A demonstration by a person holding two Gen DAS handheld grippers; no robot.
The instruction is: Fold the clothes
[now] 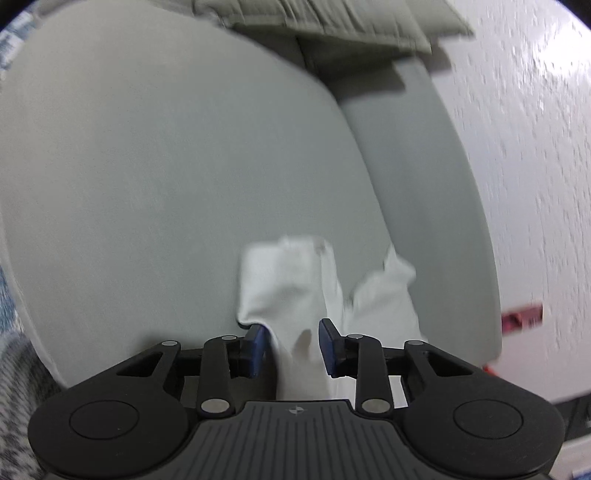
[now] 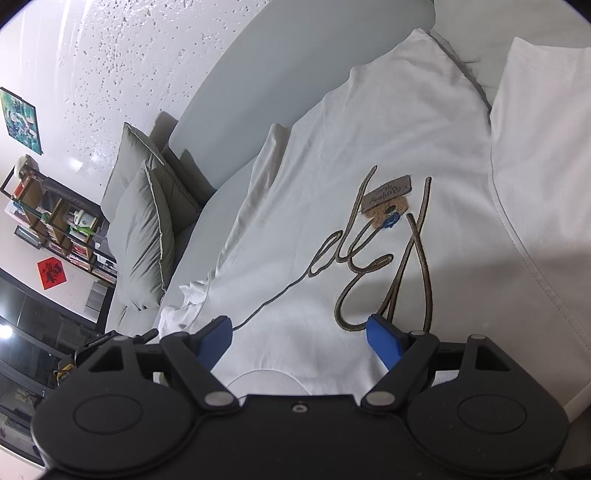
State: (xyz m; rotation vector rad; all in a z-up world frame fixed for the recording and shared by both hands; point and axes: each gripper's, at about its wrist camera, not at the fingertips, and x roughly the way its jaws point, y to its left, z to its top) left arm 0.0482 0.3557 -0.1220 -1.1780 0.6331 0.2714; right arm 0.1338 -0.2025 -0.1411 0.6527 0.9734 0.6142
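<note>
A white T-shirt (image 2: 369, 140) with a brown script design and a small tag lies spread on a pale grey sofa seat (image 2: 221, 122). My right gripper (image 2: 301, 328) is open just above the shirt near its collar, with blue pads (image 2: 384, 338) wide apart and nothing between them. In the left wrist view a bunched white part of the shirt (image 1: 295, 280) passes between the blue pads (image 1: 328, 341) of my left gripper (image 1: 293, 343). The jaws stand partly apart around the cloth, and the view is blurred.
Grey-green cushions (image 2: 144, 225) lean at the sofa's far end, also seen in the left wrist view (image 1: 332, 22). A white speckled wall (image 2: 110, 55) is behind. A shelf with books (image 2: 55, 225) and a red paper sign (image 2: 51, 273) are on the left.
</note>
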